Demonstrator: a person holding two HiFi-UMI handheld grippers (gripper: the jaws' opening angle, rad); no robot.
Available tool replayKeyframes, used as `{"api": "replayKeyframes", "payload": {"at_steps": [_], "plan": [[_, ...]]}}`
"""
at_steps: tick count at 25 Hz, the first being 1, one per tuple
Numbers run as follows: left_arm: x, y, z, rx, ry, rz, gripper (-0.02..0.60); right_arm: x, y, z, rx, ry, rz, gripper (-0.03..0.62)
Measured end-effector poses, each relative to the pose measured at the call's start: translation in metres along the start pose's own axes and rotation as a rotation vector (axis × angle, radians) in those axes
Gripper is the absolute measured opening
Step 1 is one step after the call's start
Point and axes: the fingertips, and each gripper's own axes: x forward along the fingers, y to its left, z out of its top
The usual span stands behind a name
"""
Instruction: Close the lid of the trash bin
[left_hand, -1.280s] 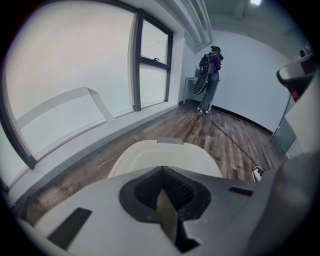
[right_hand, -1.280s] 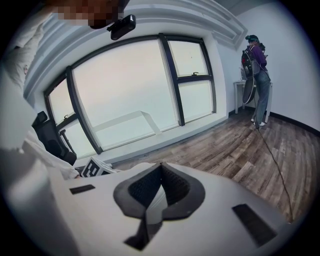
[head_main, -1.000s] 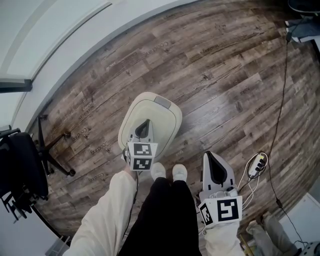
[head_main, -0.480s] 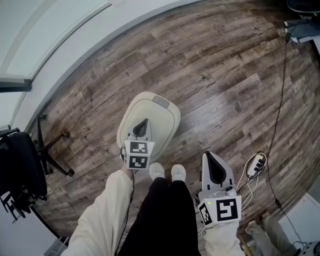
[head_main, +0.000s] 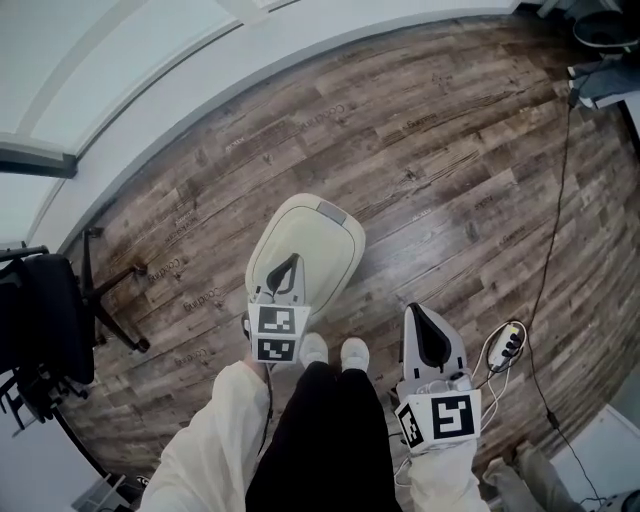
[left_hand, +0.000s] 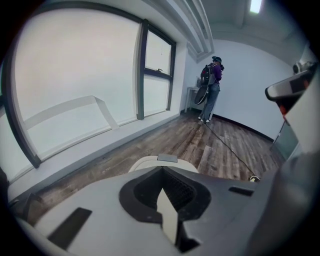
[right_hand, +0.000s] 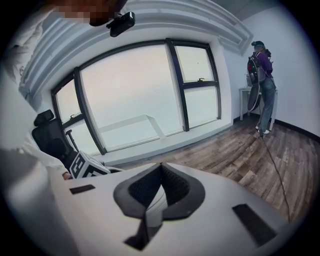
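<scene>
The cream trash bin (head_main: 318, 245) stands on the wood floor just ahead of the person's shoes, its lid down flat and a grey tab (head_main: 331, 212) at its far edge. My left gripper (head_main: 289, 262) is above the near half of the lid, jaws shut on nothing. Whether it touches the lid I cannot tell. In the left gripper view the lid (left_hand: 146, 163) and its tab (left_hand: 167, 158) show just past the left gripper (left_hand: 161, 169). My right gripper (head_main: 416, 310) is held to the right of the shoes, away from the bin, also shut and empty (right_hand: 160, 165).
A black office chair (head_main: 45, 330) stands at the left by the window wall. A power strip (head_main: 508, 343) with a long cable (head_main: 555, 220) lies on the floor at the right. Another person (left_hand: 211, 85) stands far down the room by the end wall.
The head camera has shifted a little. The left gripper has drawn slightly back toward the person over the lid. The lid stays down and the right gripper holds its place.
</scene>
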Motion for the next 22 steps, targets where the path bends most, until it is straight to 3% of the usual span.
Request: {"api": "replayKeyframes", "payload": {"at_steps": [10,15,22], "plan": [[-0.146,0.026,0.064,-0.037,-0.118,0.102,0.006,-0.052,0.055,0.075,-0.069,-0.069,0.071,0.023],[-0.23,0.033,0.083,-0.115,-0.136,0.157,0.006,-0.088,0.082,0.104,-0.1,-0.084,0.1,0.023],[-0.347,0.03,0.14,-0.116,-0.209,0.181,0.006,-0.148,0.106,0.177,-0.096,-0.128,0.136,0.023]]}}
